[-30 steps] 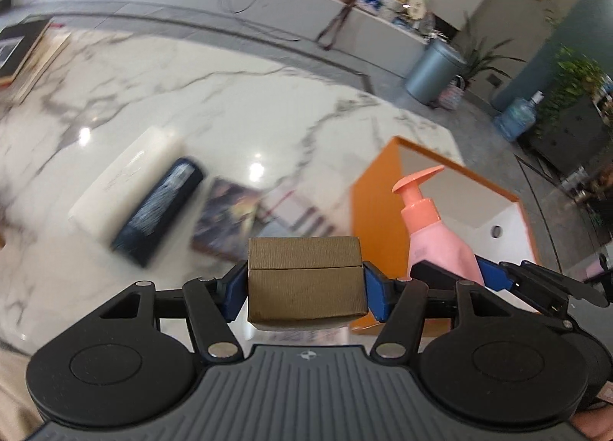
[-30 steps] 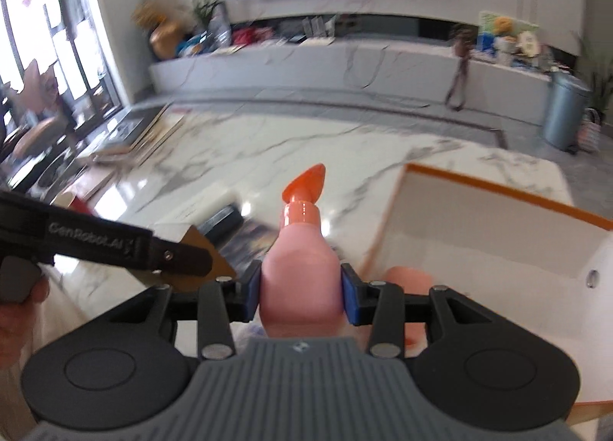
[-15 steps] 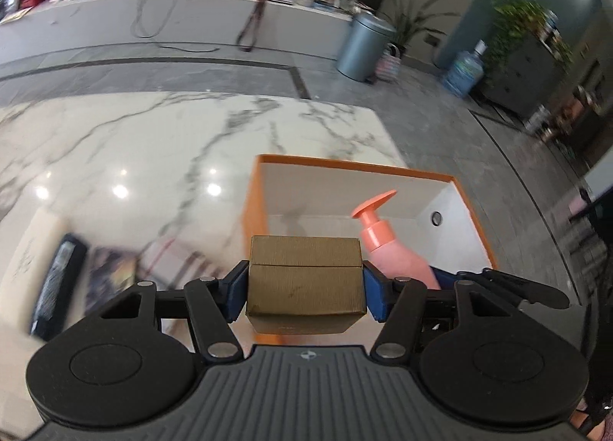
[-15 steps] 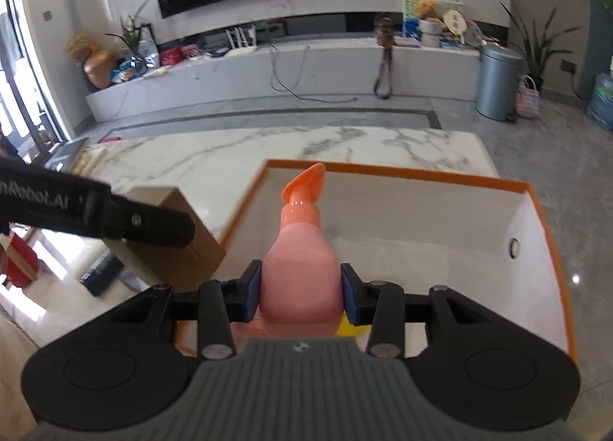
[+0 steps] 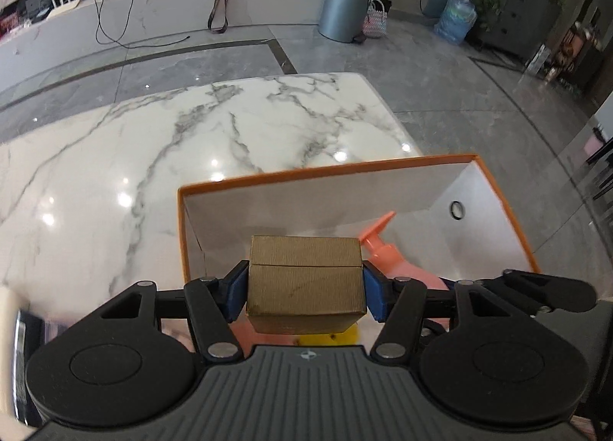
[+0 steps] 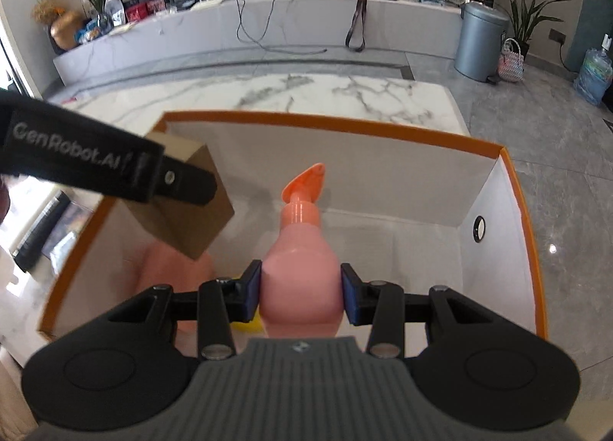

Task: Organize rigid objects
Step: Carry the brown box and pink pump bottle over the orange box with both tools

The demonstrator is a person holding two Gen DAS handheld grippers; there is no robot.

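The marble table (image 5: 268,127) carried an orange-rimmed white storage box (image 5: 383,167) near its corner, and that box was clearly the collecting place. Both loads hung over its open top, not yet set down. Low in the box, part-hidden behind the grippers, a pale pink shape and a bit of something yellow (image 6: 251,326) could be seen, so some sorting looked done; what they were I could not tell. The left gripper (image 5: 304,287) pinched a brown cardboard box (image 5: 304,276) between its blue pads, above the storage box's left part. The right gripper (image 6: 300,297) clamped the body of a pink pump bottle (image 6: 300,268), nozzle pointing away, over the middle. What remained, by my judgement, was lowering and releasing both. At the left edge of the table a dark flat item (image 6: 34,234) and something beside it lay outside the box, likely waiting their turn.
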